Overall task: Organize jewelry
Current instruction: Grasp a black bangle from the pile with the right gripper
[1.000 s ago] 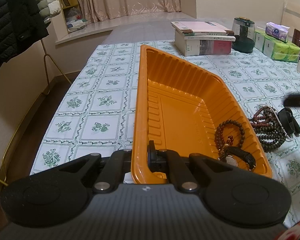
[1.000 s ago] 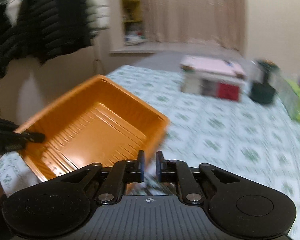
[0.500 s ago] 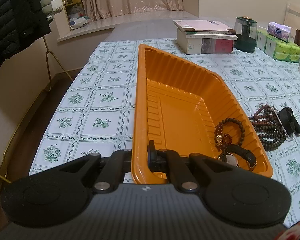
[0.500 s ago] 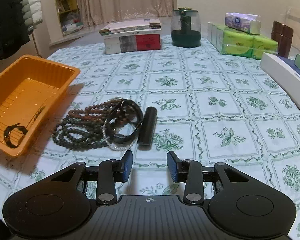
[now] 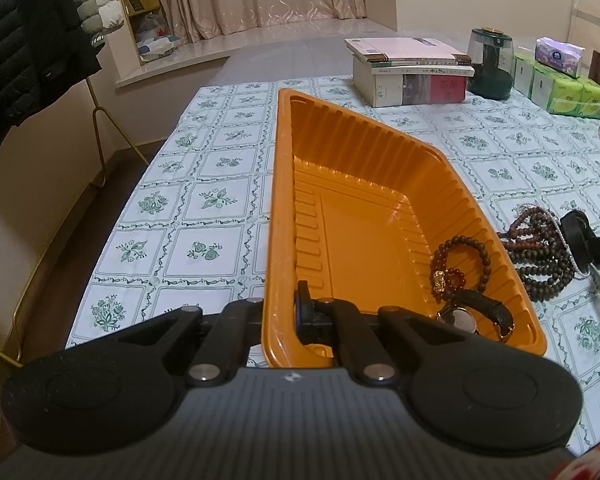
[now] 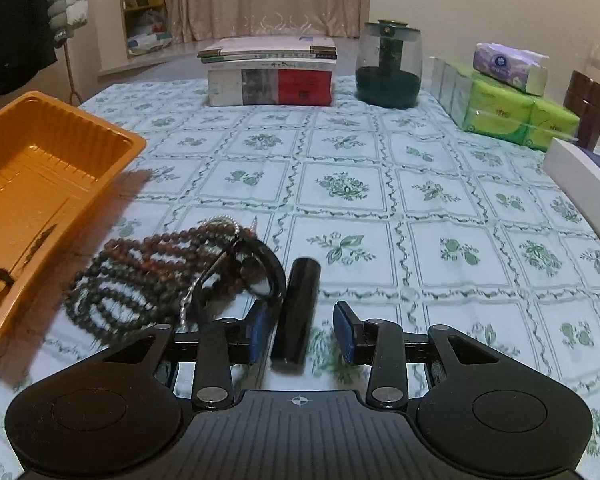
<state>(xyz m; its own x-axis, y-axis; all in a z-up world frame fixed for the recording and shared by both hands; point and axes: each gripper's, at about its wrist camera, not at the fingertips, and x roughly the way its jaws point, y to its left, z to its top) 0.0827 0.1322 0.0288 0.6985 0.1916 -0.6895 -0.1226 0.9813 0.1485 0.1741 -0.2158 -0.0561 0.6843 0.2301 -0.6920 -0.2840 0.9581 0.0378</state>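
Observation:
My left gripper [image 5: 282,308] is shut on the near rim of the orange tray [image 5: 278,200]. In the tray's near right corner lie a brown bead bracelet [image 5: 460,248] and a black-strapped watch [image 5: 476,316]. To the right of the tray, a pile of dark bead strands [image 6: 140,276] lies on the cloth with a black band [image 6: 260,264] and a thin silvery chain [image 6: 196,288]. My right gripper [image 6: 302,328] hangs low over the table, open. A black cylinder [image 6: 300,300] lies between its blue pads, close to the left one, and is not squeezed.
A stack of books [image 6: 270,76], a dark glass jar [image 6: 388,64], green tissue packs [image 6: 512,108], a brown canister [image 6: 586,108] and a white box [image 6: 580,184] line the far and right sides. Coats [image 5: 20,40] hang beyond the table's left edge.
My right gripper swung from beside the tray to the right and down to the jewelry pile. Its jaws widened and the black cylinder now lies between them. The left gripper kept still.

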